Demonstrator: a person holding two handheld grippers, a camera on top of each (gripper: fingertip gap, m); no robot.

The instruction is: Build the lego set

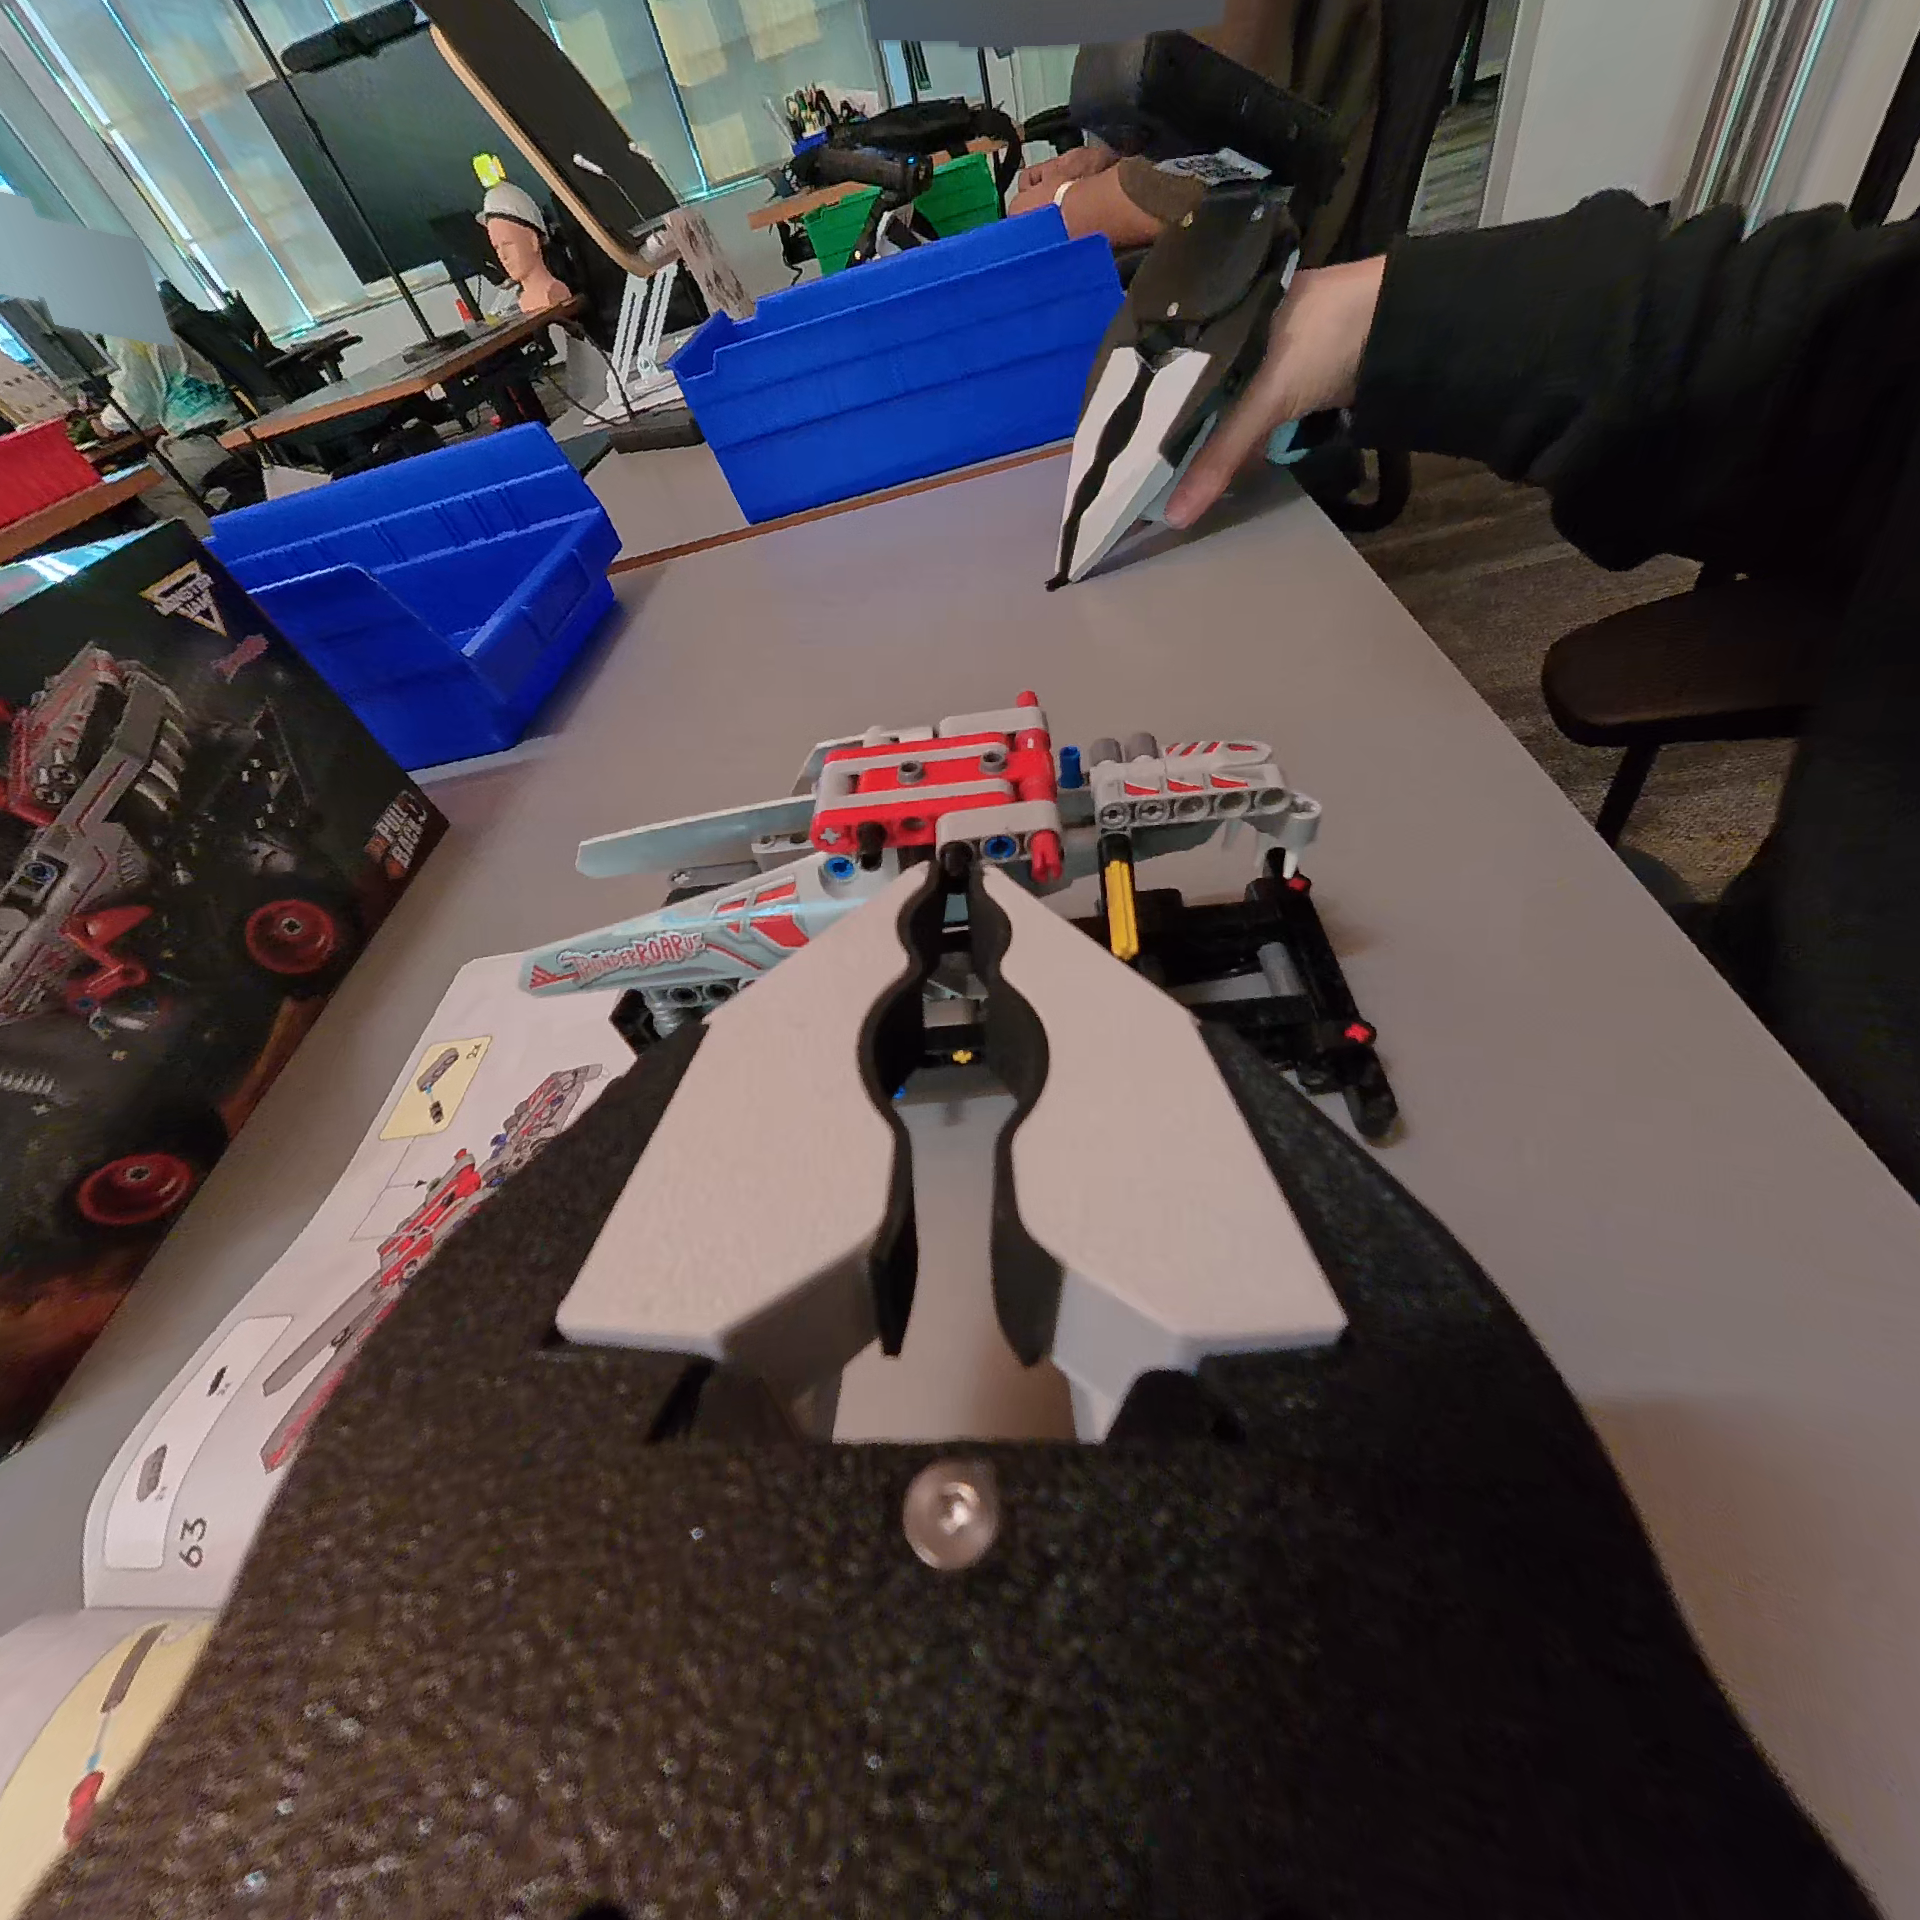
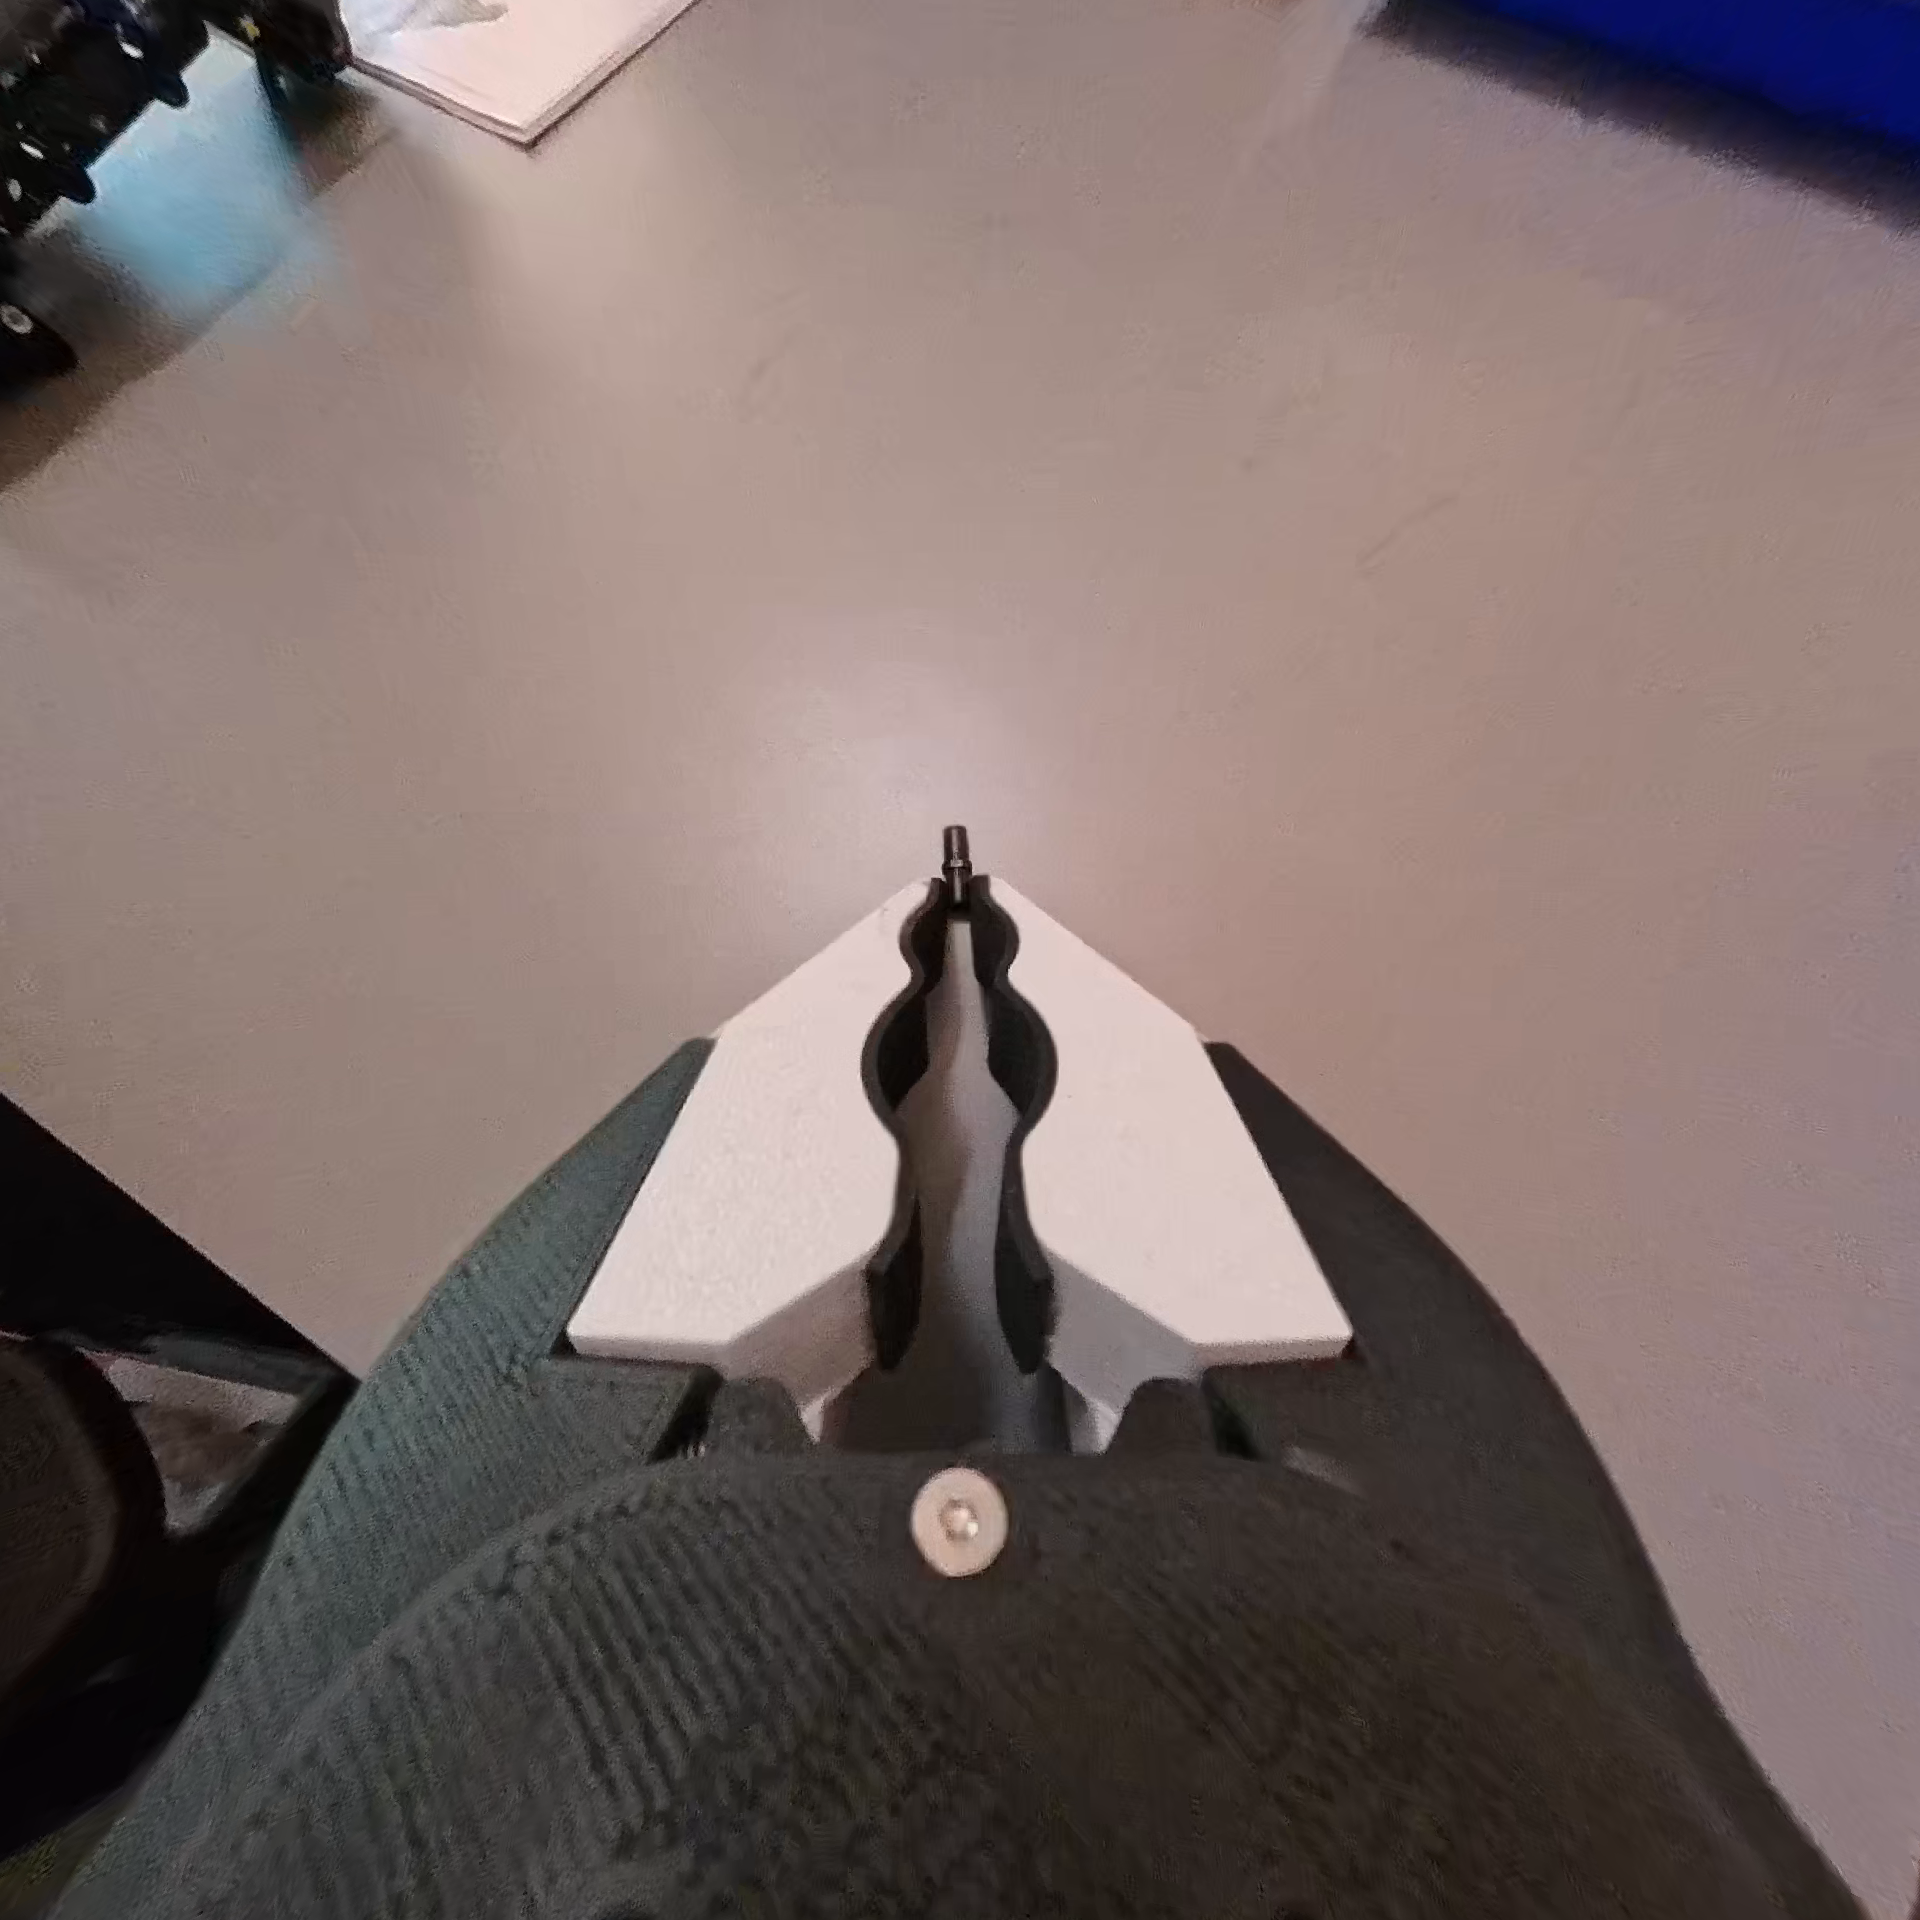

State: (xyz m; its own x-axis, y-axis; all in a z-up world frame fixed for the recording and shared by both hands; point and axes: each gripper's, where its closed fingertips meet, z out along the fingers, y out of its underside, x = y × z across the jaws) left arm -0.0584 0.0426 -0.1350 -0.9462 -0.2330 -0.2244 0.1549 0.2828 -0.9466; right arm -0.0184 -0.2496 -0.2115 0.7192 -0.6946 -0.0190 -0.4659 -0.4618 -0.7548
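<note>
Lego model [image 1: 966, 831], red, grey and black, half built on grey surface [image 1: 1558, 1195], beside open instruction booklet [image 1: 343, 1226]. Left hand-held gripper [image 1: 954, 871] clenched on small black pin [image 1: 952, 858] at model's near edge. Right hand-held gripper [image 2: 956, 881] pinching another black pin [image 2: 955, 844], tips down near surface, well apart from model.

I am working with two matching claws: my left gripper [image 1: 954, 883] is showing pale grey wedge-shaped fingers [image 1: 748, 1132] lined with wavy black pads [image 1: 1013, 1023], seated in a speckled black printed body with one silver screw [image 1: 951, 1525] at centre. My right gripper [image 2: 956, 894] is showing whiter fingers [image 2: 769, 1153] in a ribbed, dark greenish body with its own screw [image 2: 958, 1541]. I am wearing a black sleeve [image 1: 1621, 353].
</note>
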